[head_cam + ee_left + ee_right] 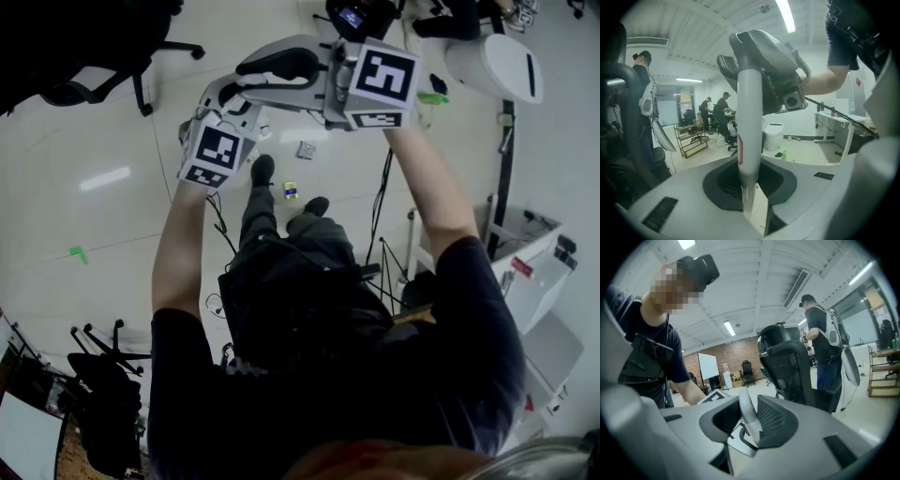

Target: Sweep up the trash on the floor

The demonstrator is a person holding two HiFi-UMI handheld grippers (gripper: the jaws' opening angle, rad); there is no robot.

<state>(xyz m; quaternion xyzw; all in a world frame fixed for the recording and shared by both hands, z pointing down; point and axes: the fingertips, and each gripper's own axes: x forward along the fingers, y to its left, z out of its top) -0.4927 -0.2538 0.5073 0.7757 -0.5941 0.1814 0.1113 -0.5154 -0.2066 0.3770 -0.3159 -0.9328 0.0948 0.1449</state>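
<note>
Trash (306, 149) lies on the pale floor (112, 112) right in front of the person. I count 2 pieces: 1 grey crumpled scrap just beyond the shoes, and 1 small yellow-green packet (291, 190) between the 2 shoes. There is 1 white bin (497, 66) well apart at the upper right.

Both of the 2 grippers are on 1 white handle (750, 117), probably a broom's, though no view shows its working end. The left gripper (751, 197) is clamped on the handle low down. The right gripper (747, 427) has the handle's rounded end between its jaws and appears closed on it too.

Both grippers are held up in front of the chest, well above the trash, so this looks like the carrying step, with no sweeping begun. The next move likely calls for tilting the handle down, setting its sweeping end on the floor behind the grey scrap, and drawing both pieces together.
</note>
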